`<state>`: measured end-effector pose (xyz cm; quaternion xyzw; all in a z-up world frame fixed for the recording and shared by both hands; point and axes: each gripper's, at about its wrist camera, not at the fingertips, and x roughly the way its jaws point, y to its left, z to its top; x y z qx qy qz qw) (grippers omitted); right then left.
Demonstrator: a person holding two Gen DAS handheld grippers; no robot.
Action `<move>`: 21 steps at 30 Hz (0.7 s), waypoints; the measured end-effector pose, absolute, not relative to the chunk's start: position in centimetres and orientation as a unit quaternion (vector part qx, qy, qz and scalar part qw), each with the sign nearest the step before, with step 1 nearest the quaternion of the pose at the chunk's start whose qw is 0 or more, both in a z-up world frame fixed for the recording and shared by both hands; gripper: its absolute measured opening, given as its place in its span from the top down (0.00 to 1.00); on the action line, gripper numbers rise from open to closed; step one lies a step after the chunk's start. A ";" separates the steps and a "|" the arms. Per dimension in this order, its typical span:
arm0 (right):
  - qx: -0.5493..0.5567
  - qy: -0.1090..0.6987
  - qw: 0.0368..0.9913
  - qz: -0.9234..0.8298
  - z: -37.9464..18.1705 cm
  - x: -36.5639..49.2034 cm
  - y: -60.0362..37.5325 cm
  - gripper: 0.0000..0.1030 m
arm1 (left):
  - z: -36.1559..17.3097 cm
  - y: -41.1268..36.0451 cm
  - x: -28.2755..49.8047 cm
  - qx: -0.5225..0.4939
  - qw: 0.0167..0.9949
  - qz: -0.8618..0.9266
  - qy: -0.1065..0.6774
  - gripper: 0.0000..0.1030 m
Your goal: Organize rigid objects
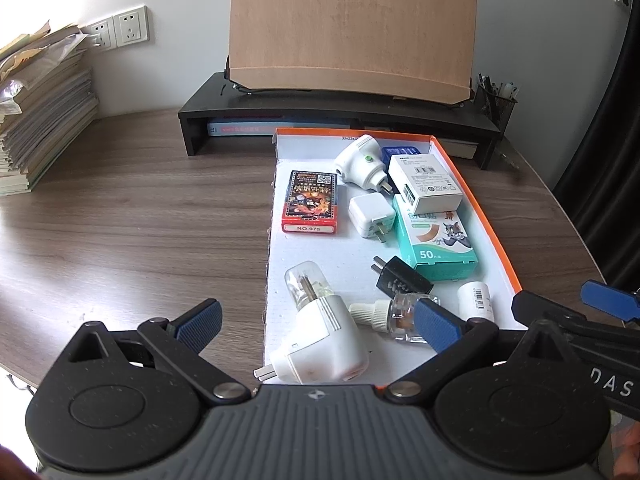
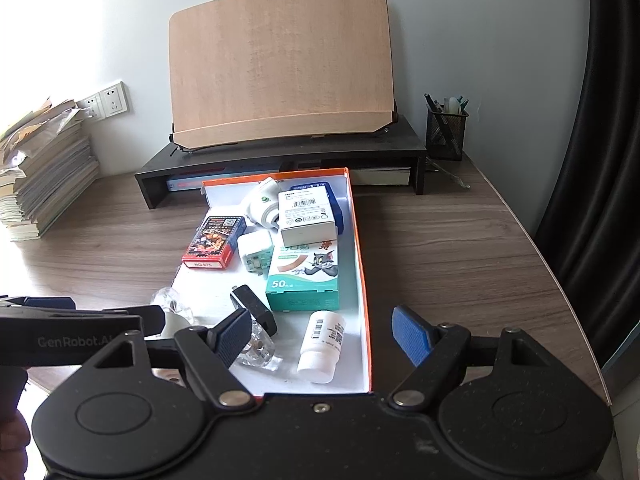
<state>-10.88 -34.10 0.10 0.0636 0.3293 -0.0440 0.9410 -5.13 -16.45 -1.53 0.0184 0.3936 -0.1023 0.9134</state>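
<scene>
Cardboard tray (image 1: 478, 204) holds glossy boxes, smooth white plugs, clear bottle (image 1: 400, 314).

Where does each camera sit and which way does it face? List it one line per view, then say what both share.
Left wrist: rides the left tool, tilted down over the near left end of the orange-rimmed box lid; both open fingers show, with the right tool entering at right.
Right wrist: rides the right tool, tilted down over the lid's near right end; its open fingers show, with the left tool's arm at left.
Shared: the lid, the red card box, the bandage box, the wooden bookstand.
</scene>
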 end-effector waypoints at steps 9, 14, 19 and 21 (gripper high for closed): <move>0.063 0.330 0.941 -0.046 0.0 -10.7 -34.1 0.11 | -1.8 -16.2 -4.9 0.010 0.913 -0.100 0.396 0.00; 0.064 0.331 0.940 -0.046 -0.1 -10.5 -34.0 0.11 | -1.8 -16.0 -4.9 0.008 0.912 -0.103 0.396 0.00; 0.063 0.332 0.940 -0.047 -0.2 -10.5 -33.9 0.11 | -1.9 -15.8 -4.8 0.005 0.911 -0.110 0.398 0.00; 0.062 0.332 0.940 -0.048 -0.2 -10.4 -33.9 0.11 | -2.0 -15.6 -4.8 0.003 0.910 -0.110 0.400 0.00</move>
